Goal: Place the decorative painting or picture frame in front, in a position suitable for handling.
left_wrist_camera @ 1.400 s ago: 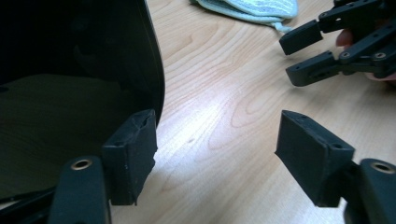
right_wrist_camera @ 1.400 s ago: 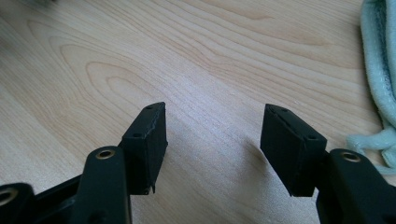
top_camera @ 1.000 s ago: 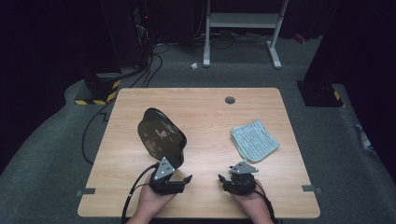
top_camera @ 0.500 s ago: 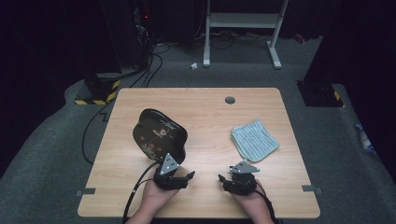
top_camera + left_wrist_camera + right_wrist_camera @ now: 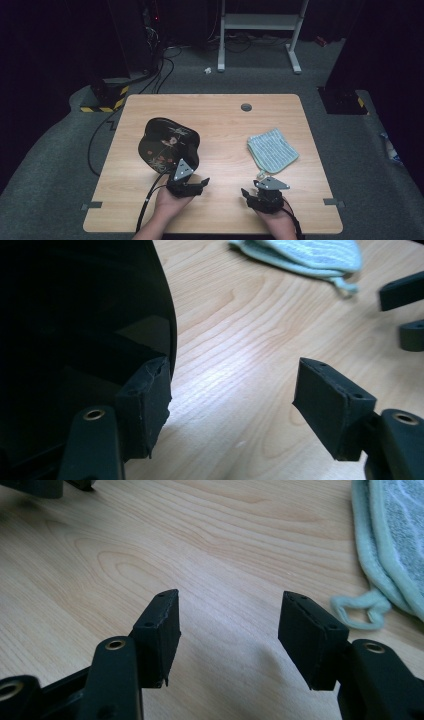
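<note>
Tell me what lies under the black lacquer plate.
The black lacquer plate sits on the wooden table, bare wood showing around it. Its own dark body hides whatever is beneath; the left tool is by its near edge.

I see bare worktop (image 5: pixel 225 125) across the frame's centre; the black tray (image 5: pixel 167 145) blocks centre-left, the cloth (image 5: pixel 272 150) blocks right of centre.

Black two-jaw left gripper (image 5: pixel 192 185) and right gripper (image 5: pixel 256 194), each topped by a grey three-cornered plate; blocky matte pads (image 5: pixel 160 630) with small screw holes, brass rivets, black trailing cables at lower frame.
</note>
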A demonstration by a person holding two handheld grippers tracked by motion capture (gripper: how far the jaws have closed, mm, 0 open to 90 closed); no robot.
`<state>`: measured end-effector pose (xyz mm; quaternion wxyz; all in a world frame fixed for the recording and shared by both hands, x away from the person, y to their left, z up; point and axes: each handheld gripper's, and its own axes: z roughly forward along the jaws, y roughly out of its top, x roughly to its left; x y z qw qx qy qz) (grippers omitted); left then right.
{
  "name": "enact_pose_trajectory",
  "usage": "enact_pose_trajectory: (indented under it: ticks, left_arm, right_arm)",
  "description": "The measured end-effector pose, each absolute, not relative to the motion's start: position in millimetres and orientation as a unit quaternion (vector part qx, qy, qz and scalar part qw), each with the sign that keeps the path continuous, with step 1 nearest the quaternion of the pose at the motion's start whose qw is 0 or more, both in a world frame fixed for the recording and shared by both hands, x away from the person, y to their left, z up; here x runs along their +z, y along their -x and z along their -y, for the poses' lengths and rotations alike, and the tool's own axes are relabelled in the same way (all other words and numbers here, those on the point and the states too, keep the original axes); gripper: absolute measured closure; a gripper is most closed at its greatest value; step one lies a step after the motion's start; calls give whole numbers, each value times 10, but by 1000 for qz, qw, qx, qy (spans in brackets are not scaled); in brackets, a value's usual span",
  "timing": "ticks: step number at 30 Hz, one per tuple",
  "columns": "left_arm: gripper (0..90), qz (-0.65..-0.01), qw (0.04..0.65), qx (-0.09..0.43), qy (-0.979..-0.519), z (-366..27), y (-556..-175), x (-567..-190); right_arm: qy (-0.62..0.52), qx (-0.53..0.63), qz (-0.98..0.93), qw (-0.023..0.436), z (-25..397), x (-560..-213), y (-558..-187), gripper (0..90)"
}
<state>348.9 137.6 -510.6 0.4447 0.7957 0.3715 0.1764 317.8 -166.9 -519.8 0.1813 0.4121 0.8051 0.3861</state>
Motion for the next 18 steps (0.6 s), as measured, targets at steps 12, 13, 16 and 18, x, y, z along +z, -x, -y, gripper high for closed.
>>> enact_pose_trajectory:
  ticks: [12, 13, 16, 18]
  left_arm:
    - [310, -385, 442, 184, -789, -1420, -3577, -5116]
    - [315, -383, 442, 183, -790, -1432, -3556, -5109]
    - [328, -379, 447, 178, -790, -1462, -3521, -5098]
    - [329, -380, 452, 174, -788, -1517, -3472, -5090]
  right_arm:
    - [-420, 386, -800, 187, 1752, -5191, -3069, 418]
    - [-419, 387, -800, 187, 1746, -5190, -3067, 418]
    - [-415, 388, -802, 186, 1730, -5191, -3074, 419]
    - [-412, 390, -804, 181, 1699, -5189, -3093, 421]
